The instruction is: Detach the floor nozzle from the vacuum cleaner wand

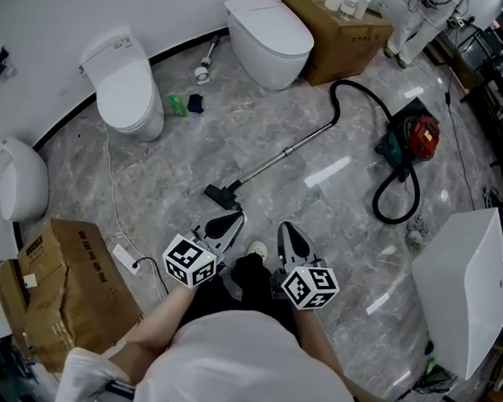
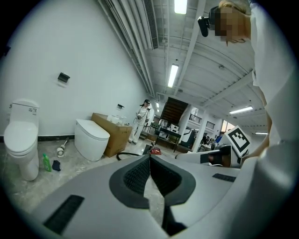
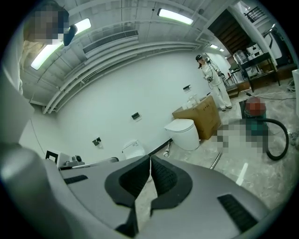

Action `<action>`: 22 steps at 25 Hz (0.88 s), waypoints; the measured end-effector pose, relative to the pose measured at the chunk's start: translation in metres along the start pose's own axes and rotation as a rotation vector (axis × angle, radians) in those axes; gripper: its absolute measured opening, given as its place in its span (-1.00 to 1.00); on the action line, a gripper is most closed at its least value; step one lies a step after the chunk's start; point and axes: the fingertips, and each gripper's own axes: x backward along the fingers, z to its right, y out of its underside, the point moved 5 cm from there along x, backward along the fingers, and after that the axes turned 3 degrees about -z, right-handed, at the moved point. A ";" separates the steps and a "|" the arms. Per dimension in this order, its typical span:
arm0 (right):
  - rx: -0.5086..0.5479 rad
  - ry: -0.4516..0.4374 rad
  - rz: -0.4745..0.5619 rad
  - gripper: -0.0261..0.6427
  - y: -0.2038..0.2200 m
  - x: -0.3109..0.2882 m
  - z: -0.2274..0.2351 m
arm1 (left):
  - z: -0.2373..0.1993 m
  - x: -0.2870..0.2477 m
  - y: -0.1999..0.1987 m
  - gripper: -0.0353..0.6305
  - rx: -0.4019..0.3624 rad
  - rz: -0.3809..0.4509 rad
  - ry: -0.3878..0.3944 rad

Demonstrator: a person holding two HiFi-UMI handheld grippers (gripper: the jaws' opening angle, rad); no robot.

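At the far left a white wall basin [image 1: 17, 180] hangs over a battered cardboard box [image 1: 67, 288], and a white power strip [image 1: 124, 257] with its cord lies on the grey marbled floor [image 1: 332, 240] just beside that box. Further back a white toilet [image 1: 124, 84] stands against the wall, with a green bottle [image 1: 176, 105] and a dark cloth [image 1: 195, 103] on the floor next to it. A second, rounder toilet [image 1: 270, 36] sits further right, in front of a long brown carton [image 1: 348, 39]. My left claw [image 1: 237, 215] is clenched tight with nothing in it, its dark pads pressed together in the left gripper view. My right claw [image 1: 284, 228] is clenched and empty in the same way. The toe of my shoe [image 1: 256, 250] shows between the two. A big white box [image 1: 463, 286] fills the right edge, well apart from everything I care about. The floor nozzle [image 1: 223, 195] is small, black and flat. It lies on the floor just ahead of my left claw, close but not touching. It is joined to the wand [image 1: 282, 156], a thin silver tube slanting up to the right. The wand meets a black hose [image 1: 378, 102] that arches over and loops down to the red and teal vacuum cleaner [image 1: 412, 140] near the right.
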 end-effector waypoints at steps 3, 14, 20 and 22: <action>0.013 -0.016 -0.034 -0.87 -0.002 -0.012 0.012 | -0.006 -0.010 -0.003 -0.86 0.008 0.005 -0.027; 0.092 -0.106 -0.134 -0.87 -0.016 -0.071 0.032 | -0.039 -0.024 -0.008 -0.86 0.028 -0.027 -0.062; 0.102 -0.203 -0.171 -0.87 -0.004 -0.116 0.047 | -0.081 -0.038 0.023 -0.86 0.073 -0.073 -0.051; 0.120 -0.188 -0.178 -0.87 0.005 -0.134 0.057 | -0.100 -0.046 0.035 -0.86 0.071 -0.083 -0.039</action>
